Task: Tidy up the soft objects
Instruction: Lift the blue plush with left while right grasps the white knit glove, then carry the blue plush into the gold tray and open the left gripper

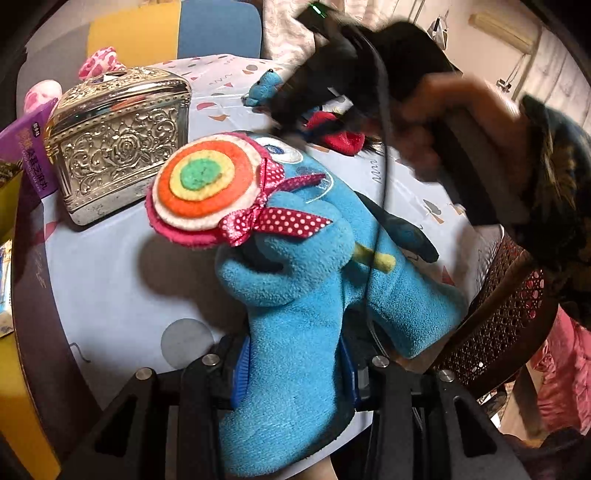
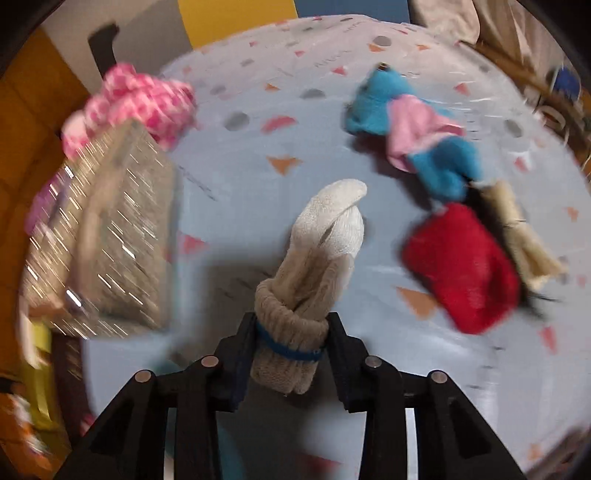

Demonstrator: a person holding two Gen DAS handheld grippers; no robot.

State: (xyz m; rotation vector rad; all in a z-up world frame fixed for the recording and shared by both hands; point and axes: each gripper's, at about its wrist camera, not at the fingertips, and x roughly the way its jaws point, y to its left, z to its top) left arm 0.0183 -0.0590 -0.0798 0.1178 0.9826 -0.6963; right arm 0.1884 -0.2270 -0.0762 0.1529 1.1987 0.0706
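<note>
Left tongs point(image 1: 293, 365) clench blue plush point(image 1: 295, 314); right tongs point(image 2: 290, 347) clench beige sock point(image 2: 310, 266) above table point(image 2: 240, 184).

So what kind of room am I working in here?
Most likely a home living or dining area. A round table under a patterned cloth holds plush toys, including a blue one, and an ornate silver box. A wall air conditioner hangs behind.
</note>
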